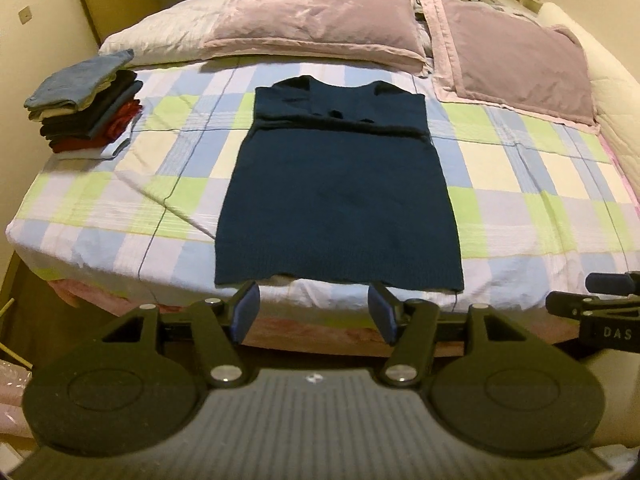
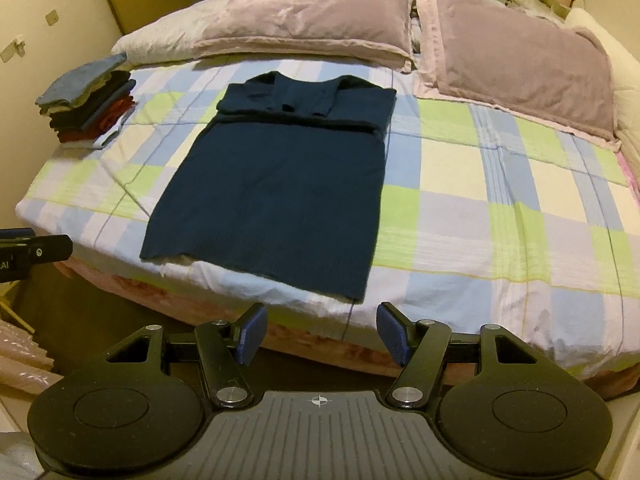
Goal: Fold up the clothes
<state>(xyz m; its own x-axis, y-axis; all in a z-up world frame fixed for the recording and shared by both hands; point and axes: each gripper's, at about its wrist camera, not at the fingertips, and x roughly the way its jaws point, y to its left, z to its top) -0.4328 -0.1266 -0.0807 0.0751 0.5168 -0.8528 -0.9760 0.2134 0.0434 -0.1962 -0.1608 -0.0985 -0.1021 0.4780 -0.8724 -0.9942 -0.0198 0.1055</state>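
While the dark blue sweater (image 1: 340, 184) lies flat on the bed (image 1: 520, 184), with both sleeves already folded across its chest near the collar, I judge this garment to be partly done: the sides are brought in and the body forms a tidy rectangle, hem toward me at the near edge of the mattress. What remains, as I read it, is the lengthwise fold, hem carried up toward the collar, and then a move to the stack of folded clothes (image 1: 86, 100) that sits at the far left of the bed beside the pillows (image 1: 312, 20). That pile suggests several pieces are finished; I see no other unfolded garment waiting in either view. My left gripper (image 1: 314, 310) hangs just short of the hem with its jaws released and nothing between them, and my right gripper (image 2: 322, 334) sits off the sweater's near right corner, jaws likewise spread and empty. Neither touches the cloth. Both seem placed for a pick at the hem corners.
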